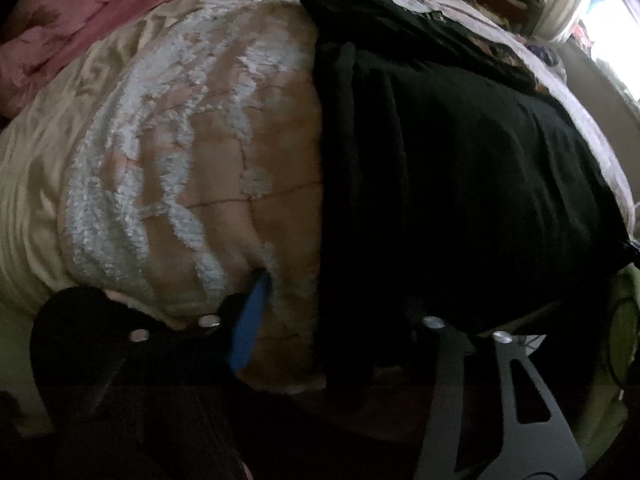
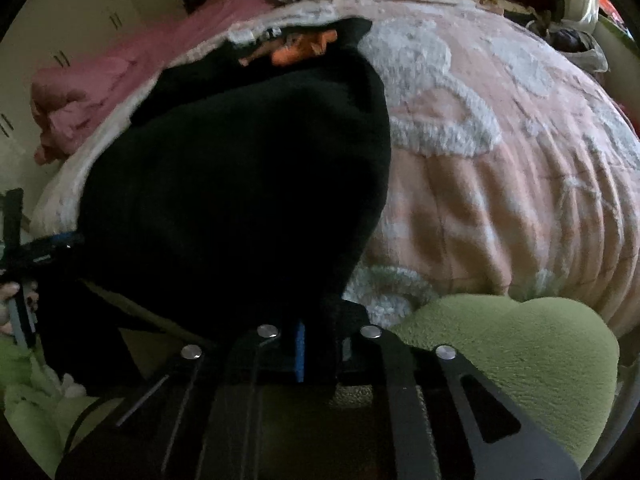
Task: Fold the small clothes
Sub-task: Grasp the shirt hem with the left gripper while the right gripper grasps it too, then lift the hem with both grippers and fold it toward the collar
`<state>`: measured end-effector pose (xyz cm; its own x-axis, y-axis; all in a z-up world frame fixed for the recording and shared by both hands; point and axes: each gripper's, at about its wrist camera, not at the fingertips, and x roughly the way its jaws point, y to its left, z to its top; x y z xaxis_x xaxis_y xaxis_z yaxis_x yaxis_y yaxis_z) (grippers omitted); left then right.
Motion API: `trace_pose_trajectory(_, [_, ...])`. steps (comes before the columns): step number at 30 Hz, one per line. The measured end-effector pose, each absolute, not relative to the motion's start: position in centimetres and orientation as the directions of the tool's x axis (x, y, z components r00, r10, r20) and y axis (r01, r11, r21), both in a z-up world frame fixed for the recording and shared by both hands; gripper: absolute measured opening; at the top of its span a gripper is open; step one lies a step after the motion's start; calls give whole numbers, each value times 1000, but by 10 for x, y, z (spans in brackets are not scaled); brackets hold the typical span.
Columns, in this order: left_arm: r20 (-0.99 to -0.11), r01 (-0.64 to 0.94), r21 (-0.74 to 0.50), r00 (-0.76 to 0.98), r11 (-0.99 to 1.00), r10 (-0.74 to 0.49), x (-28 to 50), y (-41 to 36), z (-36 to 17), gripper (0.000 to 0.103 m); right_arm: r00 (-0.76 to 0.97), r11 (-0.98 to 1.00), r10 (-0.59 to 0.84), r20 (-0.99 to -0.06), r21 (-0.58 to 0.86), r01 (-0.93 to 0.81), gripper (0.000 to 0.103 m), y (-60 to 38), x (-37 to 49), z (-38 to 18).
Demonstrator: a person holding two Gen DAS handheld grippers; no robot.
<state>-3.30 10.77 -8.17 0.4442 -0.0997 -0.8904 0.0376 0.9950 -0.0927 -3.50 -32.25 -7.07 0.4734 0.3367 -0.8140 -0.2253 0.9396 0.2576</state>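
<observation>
Below, my right gripper (image 2: 316, 344) pinches the black garment's (image 2: 240, 184) near edge; left gripper (image 1: 328, 316), half-spread, seemingly straddles the opposite corner.

No words, labels, brands or numbers can be read anywhere; a small pale mark on the black cloth garment (image 1: 436, 16) is too blurred to read.

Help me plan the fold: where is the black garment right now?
The black garment lies on the pink quilt, left in the right wrist view, right in the left; its near edge is by the right gripper.
</observation>
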Motion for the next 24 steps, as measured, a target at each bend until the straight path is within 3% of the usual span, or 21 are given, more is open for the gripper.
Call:
trace_pose_trajectory(2, [-888, 43, -115, 444, 992, -122, -34, 111, -79, 27, 490, 932, 360, -794, 282, -228, 8, -327, -36, -63])
trace_pose_trajectory(4, [-889, 54, -128, 436, 990, -139, -35, 108, -80, 25, 510, 926, 376, -774, 300, -227, 8, -332, -37, -56])
trace_pose_trajectory(8, [-898, 65, -121, 418, 991, -137, -33, 103, -85, 39, 533, 920, 391, -750, 325, -217, 8, -338, -38, -47])
trace_pose_trajectory(11, [-900, 70, -107, 417, 992, -126, -34, 99, -87, 39, 539, 918, 396, -744, 334, -213, 8, -340, -39, -45])
trace_pose_trajectory(18, [-897, 56, -123, 421, 991, -135, -34, 102, -84, 14, 540, 916, 400, -740, 334, -221, 8, -337, -38, -45])
trace_pose_trajectory(24, [-875, 66, -180, 444, 981, -191, -40, 106, -71, 6, 554, 915, 403, -728, 338, -221, 8, -339, -41, -41])
